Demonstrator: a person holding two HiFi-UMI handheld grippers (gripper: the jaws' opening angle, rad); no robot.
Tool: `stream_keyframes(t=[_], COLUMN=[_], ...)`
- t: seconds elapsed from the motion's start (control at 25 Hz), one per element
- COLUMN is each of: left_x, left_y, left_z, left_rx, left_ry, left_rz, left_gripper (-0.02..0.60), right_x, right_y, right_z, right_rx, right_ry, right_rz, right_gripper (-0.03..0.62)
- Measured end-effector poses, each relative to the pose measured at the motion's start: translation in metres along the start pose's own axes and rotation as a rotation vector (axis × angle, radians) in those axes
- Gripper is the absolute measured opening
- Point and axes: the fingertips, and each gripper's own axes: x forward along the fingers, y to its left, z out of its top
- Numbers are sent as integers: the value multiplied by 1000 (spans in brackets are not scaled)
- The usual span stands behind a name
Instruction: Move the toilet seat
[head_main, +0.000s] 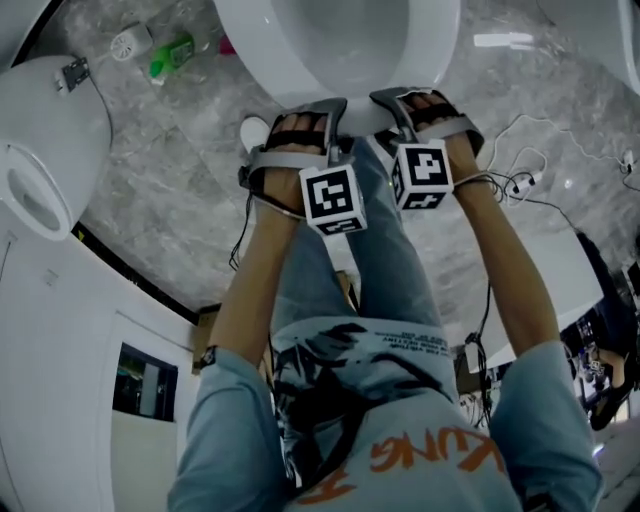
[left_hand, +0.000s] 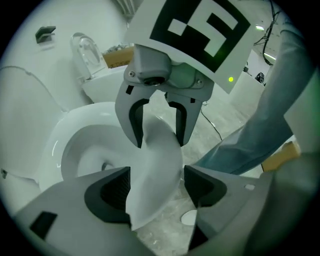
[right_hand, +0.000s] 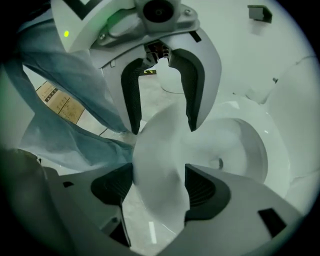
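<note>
The toilet (head_main: 262, 45) is the biggest thing in front of me. It is glossy white all over, its bowl lies open, and it stands on a grey marbled floor (head_main: 180, 190). The toilet seat (left_hand: 154, 170) is the same shiny white, a broad smooth band curving round the bowl. Its front edge lies right at my two tongs, just past my knees in the head view. Behind the bowl a rounded white part (left_hand: 20, 115) stands up, and I cannot tell whether it is the lid or the tank.

The head view cuts the toilet off at the top, so only its front curve shows there. Because everything is white on white, I cannot make out where the seat ends and the bowl's rim begins. Whether the seat lies flat on the rim or is slightly raised is also hard to tell.

My left tongs (left_hand: 157, 189) stand wide apart with the seat's front edge between them. The edge lies against one pad (left_hand: 112, 192), and a strip of floor shows between it and the other pad. My right tongs (right_hand: 159, 187) are also wide apart around the same edge, just beside the left ones. There the white edge fills the gap from pad to pad, but nothing shows it being squeezed.
</note>
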Motion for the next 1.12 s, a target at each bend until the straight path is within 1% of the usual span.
stream_keyframes(t=[0.08,0.12,0.16,0.28,0.36,0.48,0.56,0.64,0.68,0.8,0.96,1.0,1.04,1.08,1.12], left_x=[2,3,5,11,13,9,5,2,-1,-8,-10,-11,-13,-17,-21], left_y=[-4,-4,-5,-10,-15,-10,-11,-20,-23,-24,-24,-23,-17,-3,14], left_z=[-3,-5,-5,-5,-5,-5,-9,-15,-18,-22,-19,-17,-15,-13,-10], left_rx=[18,19,15,-4,0,-4,17,41,49,65,61,67,90,137,197], left_ry=[6,5,3,7,15,9,12,20,24,36,31,31,34,42,50], left_rz=[-5,-4,-6,-26,-16,22,16,-15,-17,2,8,25,73,165,278], left_gripper=[321,321,321,321,321,321,321,321,321,321,321,322,322,322,324], right_x=[2,2,3,3,0,-2,-5,-10,-12,-20,-31,-34,-37,-39,-40], right_y=[2,3,4,5,8,7,5,6,7,8,7,8,9,9,9], right_z=[0,0,0,0,0,1,2,4,6,10,13,15,16,17,17], right_rx=[-17,-27,-36,-55,-63,-71,-67,-65,-65,-61,-55,-52,-49,-47,-46], right_ry=[15,22,29,56,76,90,101,100,96,91,85,82,79,78,77], right_rz=[16,25,25,15,12,-1,-3,-5,-7,-16,-32,-32,-33,-35,-37], right_gripper=[319,306,294,288,278,266,264,259,258,249,239,236,233,232,230])
